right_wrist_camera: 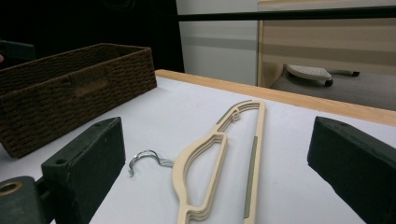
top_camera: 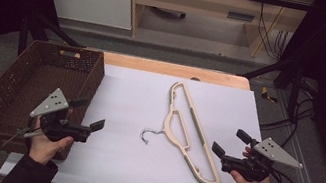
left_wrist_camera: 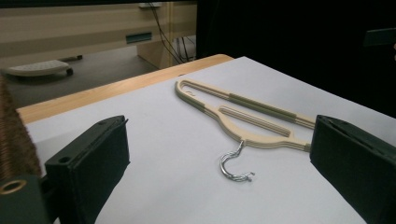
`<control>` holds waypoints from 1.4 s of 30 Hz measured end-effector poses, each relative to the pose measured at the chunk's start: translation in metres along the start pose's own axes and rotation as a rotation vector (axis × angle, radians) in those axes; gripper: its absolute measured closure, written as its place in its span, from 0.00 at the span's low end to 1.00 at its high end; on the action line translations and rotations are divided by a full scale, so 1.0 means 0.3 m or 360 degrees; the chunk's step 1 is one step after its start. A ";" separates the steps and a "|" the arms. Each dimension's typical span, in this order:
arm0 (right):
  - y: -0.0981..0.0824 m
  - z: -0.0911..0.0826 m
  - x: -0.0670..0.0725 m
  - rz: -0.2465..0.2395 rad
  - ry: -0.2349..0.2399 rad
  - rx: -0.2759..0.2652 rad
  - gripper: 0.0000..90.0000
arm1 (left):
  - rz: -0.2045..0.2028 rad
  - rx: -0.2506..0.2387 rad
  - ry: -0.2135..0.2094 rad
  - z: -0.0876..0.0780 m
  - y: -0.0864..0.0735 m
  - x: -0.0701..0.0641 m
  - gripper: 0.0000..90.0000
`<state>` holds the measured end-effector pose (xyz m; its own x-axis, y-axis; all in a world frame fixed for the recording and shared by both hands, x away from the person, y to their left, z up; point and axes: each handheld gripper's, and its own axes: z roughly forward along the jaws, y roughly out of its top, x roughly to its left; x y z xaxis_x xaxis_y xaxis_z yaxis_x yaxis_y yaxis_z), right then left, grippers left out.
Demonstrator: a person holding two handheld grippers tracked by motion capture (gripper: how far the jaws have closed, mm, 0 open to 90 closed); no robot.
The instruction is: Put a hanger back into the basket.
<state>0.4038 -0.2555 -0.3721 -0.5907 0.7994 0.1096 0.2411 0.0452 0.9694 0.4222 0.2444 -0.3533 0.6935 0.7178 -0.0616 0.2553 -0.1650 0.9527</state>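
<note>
Hanger (top_camera: 189, 131) lies flat on the white sheet of the worktop (top_camera: 111, 173), about centre, well clear of both grippers. It runs diagonally: one end at the far middle, the other near-right, with the metal hook (top_camera: 149, 136) sticking out toward the left. Looks like a stack of several cream hangers nested together, judging by the layered edges in the right gripper view (right_wrist_camera: 205, 182). Left gripper (top_camera: 87, 113) hovers at near-left, just beside the brown basket (top_camera: 8, 94), jaws spread wide, nothing between them; hook is the closest part of the hanger to it, still apart. In the left gripper view the hanger (left_wrist_camera: 247, 116) sits ahead between the two jaws, farther off, hook (left_wrist_camera: 233, 165) pointing back toward the camera. Right gripper (top_camera: 232, 142) is at near-right, jaws also spread wide and empty, just beside the hanger's near-right end without touching it. Right gripper view has the hook (right_wrist_camera: 144, 161) off to the left of the hanger and the basket (right_wrist_camera: 70, 93) beyond at far left. Basket sits at the left edge of the worktop, partly overhanging.
</note>
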 end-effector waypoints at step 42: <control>-0.020 0.029 0.027 -0.0032 0.0050 0.0058 0.05 | 0.0108 0.0454 -0.0300 0.620 -0.065 -0.135 0.17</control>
<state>0.4042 -0.2441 -0.3788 -0.6195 0.7789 0.0974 0.2562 0.0833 0.9630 0.5144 0.0929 -0.4246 0.8209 0.5654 -0.0803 0.3638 -0.4094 0.8367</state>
